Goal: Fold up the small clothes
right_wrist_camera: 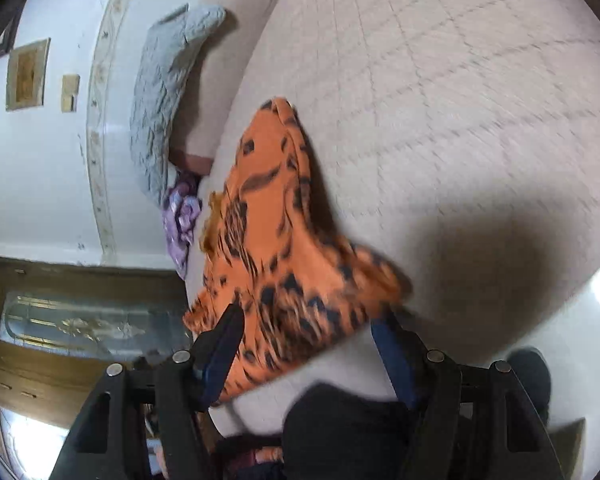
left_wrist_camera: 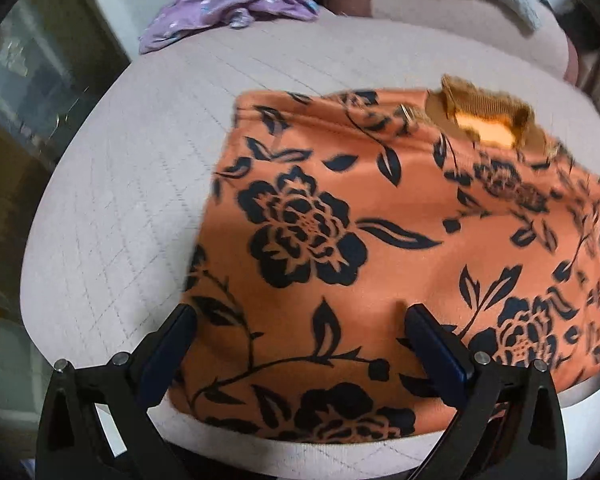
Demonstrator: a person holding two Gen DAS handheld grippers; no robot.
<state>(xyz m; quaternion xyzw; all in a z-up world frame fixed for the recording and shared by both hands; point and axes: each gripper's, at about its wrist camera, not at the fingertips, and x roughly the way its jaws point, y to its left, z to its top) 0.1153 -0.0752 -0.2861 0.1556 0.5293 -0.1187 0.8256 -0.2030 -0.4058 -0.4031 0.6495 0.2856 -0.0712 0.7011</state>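
An orange top with black flower print (left_wrist_camera: 340,220) lies spread on the beige quilted bed (left_wrist_camera: 140,160), its brown knitted collar (left_wrist_camera: 484,116) at the far right. My left gripper (left_wrist_camera: 300,320) hangs open just above the top's near left corner, one finger off the cloth's left edge and the other over the print. In the right wrist view the same top (right_wrist_camera: 268,216) looks bunched and blurred, running away from me along the edge of the bed (right_wrist_camera: 440,100). My right gripper (right_wrist_camera: 308,332) stands open over its near end, with cloth showing between the fingers, which do not press on it.
A crumpled purple garment (left_wrist_camera: 236,8) (right_wrist_camera: 180,216) lies at the bed's far corner beside a grey quilted pillow (right_wrist_camera: 164,92). A wooden door with glass panes (right_wrist_camera: 80,328) stands off the bed's edge. A person's dark-clad leg (right_wrist_camera: 340,428) is under the right gripper.
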